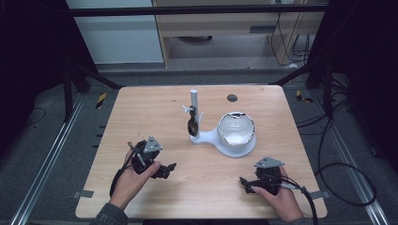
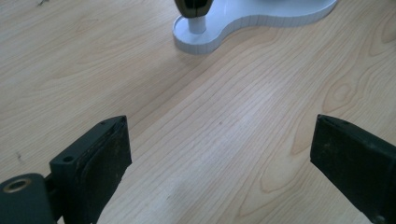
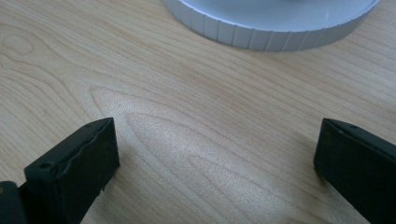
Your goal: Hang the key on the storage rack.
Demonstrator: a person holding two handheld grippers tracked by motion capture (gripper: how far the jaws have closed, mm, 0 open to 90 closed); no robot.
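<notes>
The tabletop (image 1: 155, 108) is mostly bare wood, and everything of interest sits just past its middle, so both hands have open room to work. There stands a white stand (image 1: 213, 138) with a broad round end carrying a white bowl (image 1: 236, 129) and a narrow end with an upright post (image 1: 194, 104); that wide base looks meant to keep it steady. A dark spoon-like piece (image 1: 191, 124) hangs from a peg on the post, bowl end down, within easy reach. Now the hands: the left claw (image 1: 165, 170) rests low on the wood, released, jaws wide apart with nothing between them, aimed toward the post's foot (image 2: 196, 39). The right claw (image 1: 245, 182) is likewise released and empty, near the stand's round edge (image 3: 271, 32). Both look parked, ready to go in.
</notes>
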